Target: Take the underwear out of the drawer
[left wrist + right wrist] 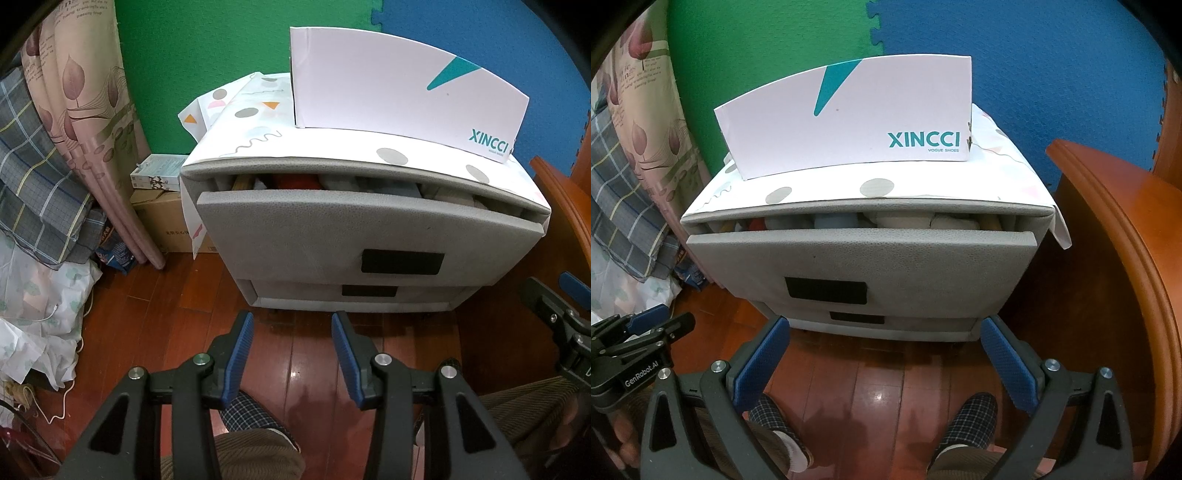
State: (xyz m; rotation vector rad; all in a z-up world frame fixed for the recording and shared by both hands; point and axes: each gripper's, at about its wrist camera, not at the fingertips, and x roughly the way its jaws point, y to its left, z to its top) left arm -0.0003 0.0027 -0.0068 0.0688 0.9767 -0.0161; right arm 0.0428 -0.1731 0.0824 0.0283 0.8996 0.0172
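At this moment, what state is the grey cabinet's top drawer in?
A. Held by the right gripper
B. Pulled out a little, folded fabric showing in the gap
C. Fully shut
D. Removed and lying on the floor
B: the top drawer sits slightly out, folded clothes show in the gap, and both grippers hover apart from it.

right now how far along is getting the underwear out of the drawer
Done: the top drawer is pulled partly open, with folded clothes showing in the gap under the cabinet top. In hand: nothing. The left claw and right claw are both open and empty, held over the wood floor short of the drawer. Left: reach into the gap, grip a piece of underwear and lift it out.
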